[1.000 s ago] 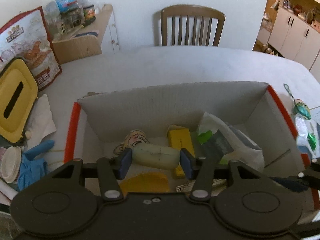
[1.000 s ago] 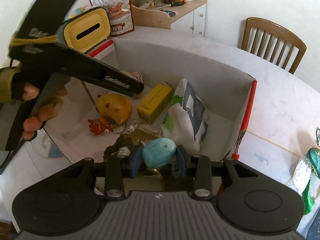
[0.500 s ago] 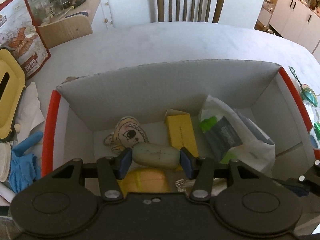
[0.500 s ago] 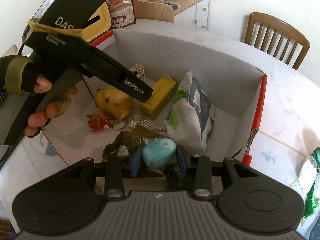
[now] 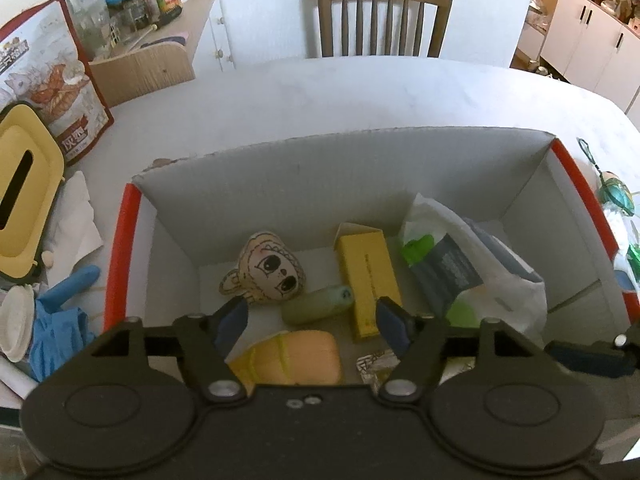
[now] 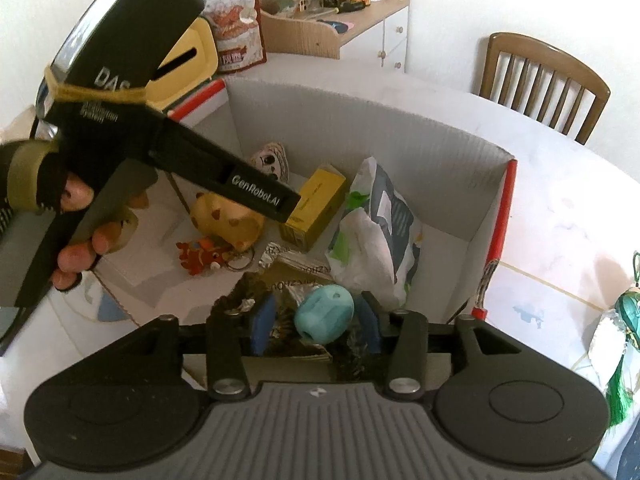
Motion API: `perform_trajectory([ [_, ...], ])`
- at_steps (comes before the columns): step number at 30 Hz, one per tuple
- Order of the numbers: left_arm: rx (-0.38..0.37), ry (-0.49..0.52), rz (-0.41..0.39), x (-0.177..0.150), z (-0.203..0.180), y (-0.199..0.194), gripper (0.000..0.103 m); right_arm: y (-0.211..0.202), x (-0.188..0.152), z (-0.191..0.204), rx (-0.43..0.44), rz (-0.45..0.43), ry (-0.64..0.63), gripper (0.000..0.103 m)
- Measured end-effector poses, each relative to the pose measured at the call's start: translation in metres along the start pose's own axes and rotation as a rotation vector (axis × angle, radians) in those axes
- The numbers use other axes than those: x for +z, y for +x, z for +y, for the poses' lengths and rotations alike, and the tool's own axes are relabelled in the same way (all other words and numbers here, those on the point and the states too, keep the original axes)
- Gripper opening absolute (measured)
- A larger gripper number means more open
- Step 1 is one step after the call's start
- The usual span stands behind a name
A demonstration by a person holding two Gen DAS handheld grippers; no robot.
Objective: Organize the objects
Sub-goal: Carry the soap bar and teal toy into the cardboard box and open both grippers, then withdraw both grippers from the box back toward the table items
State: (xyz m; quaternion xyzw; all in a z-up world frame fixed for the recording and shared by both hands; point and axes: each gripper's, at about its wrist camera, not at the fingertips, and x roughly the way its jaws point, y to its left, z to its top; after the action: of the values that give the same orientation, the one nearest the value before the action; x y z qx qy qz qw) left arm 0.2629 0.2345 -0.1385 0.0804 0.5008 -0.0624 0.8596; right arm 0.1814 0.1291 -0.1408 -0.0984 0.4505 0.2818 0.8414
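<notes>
A white cardboard box (image 5: 304, 196) with red rims stands on the table. My left gripper (image 5: 311, 318) hangs open over it. A pale green oblong piece (image 5: 316, 305) lies loose on the box floor between a cartoon-face plush (image 5: 266, 268) and a yellow carton (image 5: 366, 276). In the right wrist view my right gripper (image 6: 316, 320) is open too, above the box's near corner (image 6: 502, 216). A teal rounded stone (image 6: 325, 314) sits in the gap, close to the right finger and clear of the left one. The left gripper's black body (image 6: 168, 148) reaches over the box there.
The box also holds a white plastic bag (image 5: 468, 264), a yellow plush (image 6: 228, 216), a red keyring toy (image 6: 202, 258) and foil packets (image 6: 288, 264). Left of the box lie a yellow tissue holder (image 5: 24, 196), blue gloves (image 5: 56, 320) and a snack bag (image 5: 52, 80). A tasselled ornament (image 6: 628, 316) lies to the right; a chair (image 5: 384, 16) stands behind.
Both grippers have opened. The green piece has dropped from the left fingers onto the box floor, and the teal stone is no longer clamped by the right fingers.
</notes>
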Motion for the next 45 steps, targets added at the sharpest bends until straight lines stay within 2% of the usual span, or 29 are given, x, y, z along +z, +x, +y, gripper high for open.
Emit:
perform_trajectory([
  [8, -0.012, -0.013, -0.067, -0.004, 0.000, -0.028, 0.076, -0.030, -0.002, -0.003, 0.021, -0.055, 0.023, 0.047],
  [11, -0.019, -0.013, -0.109, -0.006, -0.004, -0.045, 0.076, -0.044, -0.002, -0.004, 0.029, -0.087, 0.034, 0.053],
  [17, -0.039, -0.009, -0.182, -0.011, -0.018, -0.076, 0.078, -0.077, -0.007, -0.012, 0.050, -0.151, 0.058, 0.054],
  [21, -0.049, 0.002, -0.224, -0.016, -0.032, -0.096, 0.081, -0.100, -0.012, -0.022, 0.058, -0.191, 0.078, 0.061],
  [25, -0.066, 0.005, -0.257, -0.020, -0.046, -0.111, 0.083, -0.117, -0.019, -0.033, 0.066, -0.215, 0.105, 0.063],
  [28, -0.077, 0.004, -0.274, -0.022, -0.057, -0.120, 0.085, -0.128, -0.025, -0.043, 0.065, -0.229, 0.113, 0.068],
  [45, -0.108, 0.048, -0.329, -0.026, -0.138, -0.135, 0.096, -0.168, -0.063, -0.124, 0.028, -0.268, 0.201, 0.074],
])
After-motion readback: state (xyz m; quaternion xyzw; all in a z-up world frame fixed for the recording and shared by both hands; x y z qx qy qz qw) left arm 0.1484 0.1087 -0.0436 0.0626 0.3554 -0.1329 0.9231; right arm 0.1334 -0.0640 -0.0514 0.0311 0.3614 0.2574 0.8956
